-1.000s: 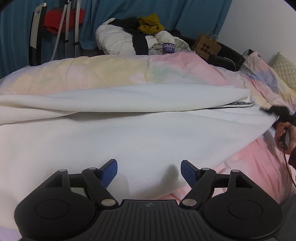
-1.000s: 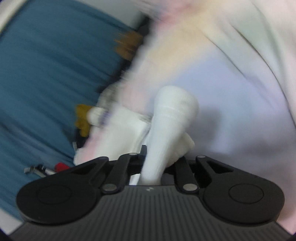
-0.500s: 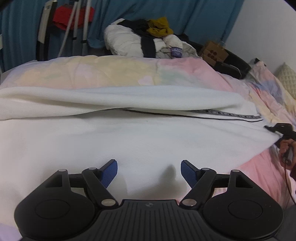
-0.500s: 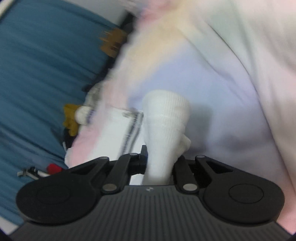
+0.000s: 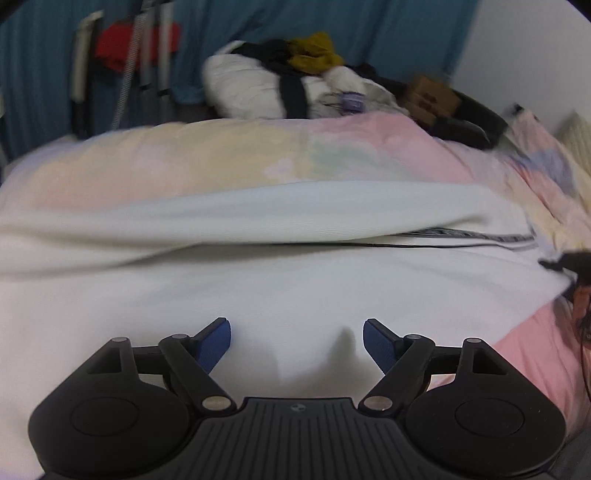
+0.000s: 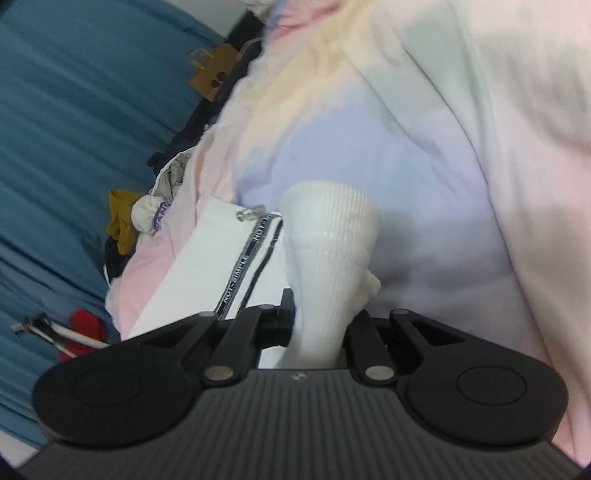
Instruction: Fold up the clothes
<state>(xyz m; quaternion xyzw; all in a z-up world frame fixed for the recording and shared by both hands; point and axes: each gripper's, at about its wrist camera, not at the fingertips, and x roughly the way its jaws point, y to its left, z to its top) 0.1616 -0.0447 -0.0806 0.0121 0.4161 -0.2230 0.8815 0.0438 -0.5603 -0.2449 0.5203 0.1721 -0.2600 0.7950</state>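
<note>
A white garment (image 5: 280,280) lies spread across the pastel bed cover, its far part folded over into a long roll, with a black lettered stripe (image 5: 476,236) showing at the right. My left gripper (image 5: 296,341) is open and empty just above the garment's near part. My right gripper (image 6: 319,314) is shut on the garment's ribbed white cuff (image 6: 332,236), which sticks up between the fingers. The striped white fabric (image 6: 236,258) runs off to the left of it. The right gripper also shows in the left wrist view (image 5: 569,260) at the garment's right edge.
The pastel pink, yellow and blue bed cover (image 5: 221,155) fills the bed. A pile of clothes (image 5: 295,85) and a brown cardboard box (image 5: 432,96) lie at the far side before a blue curtain (image 5: 388,29). A red item on a rack (image 5: 125,44) stands at the far left.
The right gripper has pulled the cuff along, and the lettered stripe has come into view beside it. The left view has shifted slightly over the garment; the left gripper stays open.
</note>
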